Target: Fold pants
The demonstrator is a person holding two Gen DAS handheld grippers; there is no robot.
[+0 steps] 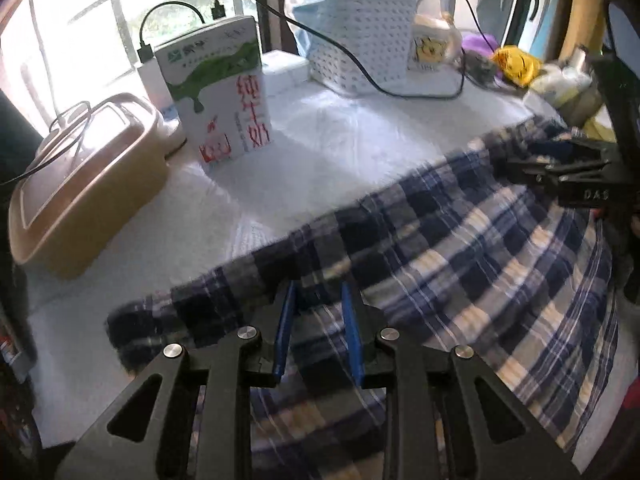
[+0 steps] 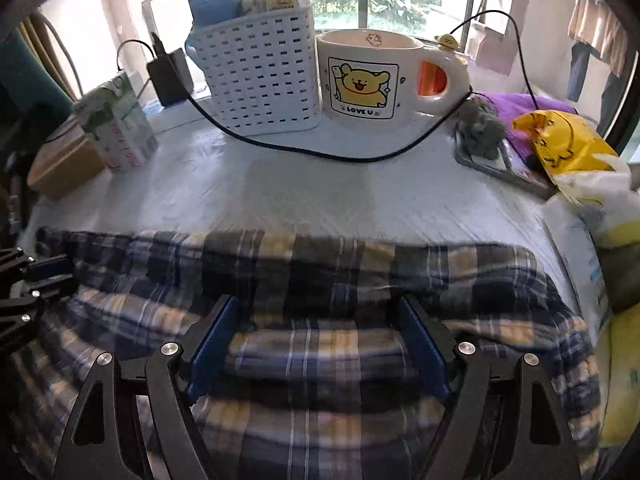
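- Left wrist view showed my left tool [image 1: 318, 300] nearly closed, its blue pads pinching a fold of the plaid pants [image 1: 460, 248] at their far edge.
- Right wrist view showed my right tool [image 2: 316, 324] with its jaws wide; the cloth lay between the pads, but they did not press on it, so it held nothing.
- The pants lay across the near half of the white-covered table [image 1: 320, 140], their far edge doubled over, the near part hanging toward me.
- Risk, as I judged it: with only one side gripped, any pull by my left tool could drag the fold askew and undo the straight edge.
- Risk: the black cable [image 2: 320, 156] trailed across the table just beyond the pants; a forward sweep could snag it and tug the mug [image 2: 368, 80] or the basket [image 2: 260, 80].
- Risk: the milk carton [image 1: 224, 96] stood upright near the left end of the pants and could be knocked over by a wide swing.
- Count: one pair of pants, two tools, one mug, one basket, one carton, one tan lidded box [image 1: 80, 192], one yellow packet [image 2: 560, 140].
- Cables: at least two; I could not tell more exactly.
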